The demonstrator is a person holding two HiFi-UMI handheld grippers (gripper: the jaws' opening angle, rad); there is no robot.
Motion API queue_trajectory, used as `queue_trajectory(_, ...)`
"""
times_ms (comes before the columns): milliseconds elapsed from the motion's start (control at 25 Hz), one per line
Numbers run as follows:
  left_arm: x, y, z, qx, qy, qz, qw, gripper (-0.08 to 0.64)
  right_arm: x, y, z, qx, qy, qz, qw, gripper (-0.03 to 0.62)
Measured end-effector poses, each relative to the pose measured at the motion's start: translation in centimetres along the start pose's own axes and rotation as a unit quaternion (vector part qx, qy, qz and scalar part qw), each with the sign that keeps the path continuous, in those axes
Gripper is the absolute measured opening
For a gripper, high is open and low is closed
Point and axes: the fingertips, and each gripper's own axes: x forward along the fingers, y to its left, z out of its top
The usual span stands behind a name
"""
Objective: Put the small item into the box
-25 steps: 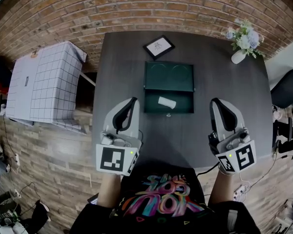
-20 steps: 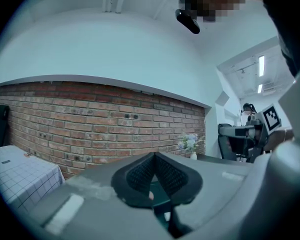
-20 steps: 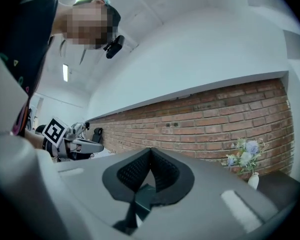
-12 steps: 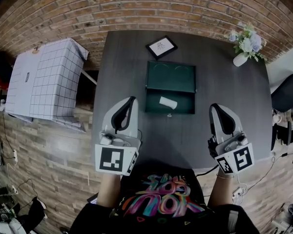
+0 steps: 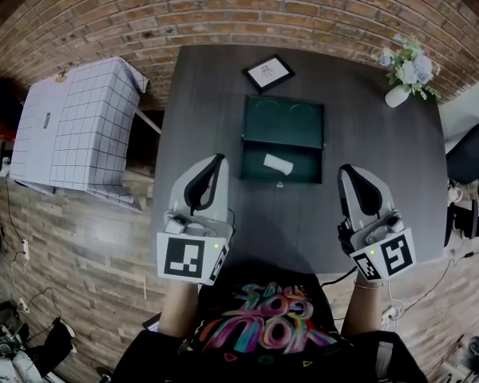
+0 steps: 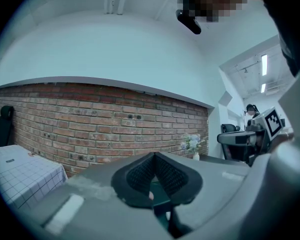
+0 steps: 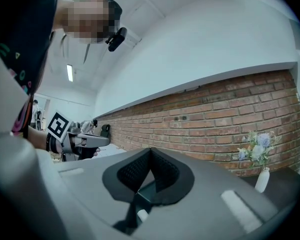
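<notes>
A dark green box (image 5: 247, 164) lies open in the middle of the dark table (image 5: 199, 94), its lid (image 5: 283, 122) folded back. A small white item (image 5: 277, 164) rests inside the box's tray. My left gripper (image 5: 218, 159) hovers just left of the box's front, jaws shut and empty. My right gripper (image 5: 345, 169) is to the right of the box, also shut with nothing in it. In the left gripper view the left gripper (image 6: 154, 155) has its pads meeting, with the green box (image 6: 161, 194) beyond. The right gripper (image 7: 150, 149) looks the same in its own view.
A framed picture (image 5: 268, 73) lies behind the box. A white vase of flowers (image 5: 403, 66) stands at the table's far right corner. A side table with a checked cloth (image 5: 80, 126) is on the left, a black chair (image 5: 471, 150) on the right, and a brick wall (image 5: 239, 14) behind.
The right gripper has sunk slightly toward the table. The left gripper has kept still. Both stay shut, and the white item has stayed in the box.
</notes>
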Motion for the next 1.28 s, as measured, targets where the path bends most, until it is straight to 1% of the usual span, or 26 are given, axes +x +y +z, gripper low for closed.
queue_trajectory(400, 0.29, -0.02, -0.40, 0.003, 0.004, -0.003, 1.0000, 0.002, 0.05, 0.53, -0.26, 0.007, -0.009, 0.008, 1.000, 0.002)
queue_trajectory(560, 0.36, 0.12, -0.44, 0.009, 0.004, -0.005, 0.9999, 0.002, 0.10, 0.56, -0.50, 0.007, -0.004, 0.009, 1.000, 0.000)
queue_trajectory(840, 0.37, 0.23, -0.53, 0.002, 0.007, -0.003, 1.0000, 0.002, -0.03, 0.53, -0.46, 0.018, -0.009, 0.006, 1.000, 0.001)
queue_trajectory(1280, 0.61, -0.08, -0.93, 0.000, 0.011, -0.007, 0.9999, 0.002, -0.06, 0.87, -0.56, 0.014, -0.005, 0.014, 1.000, 0.000)
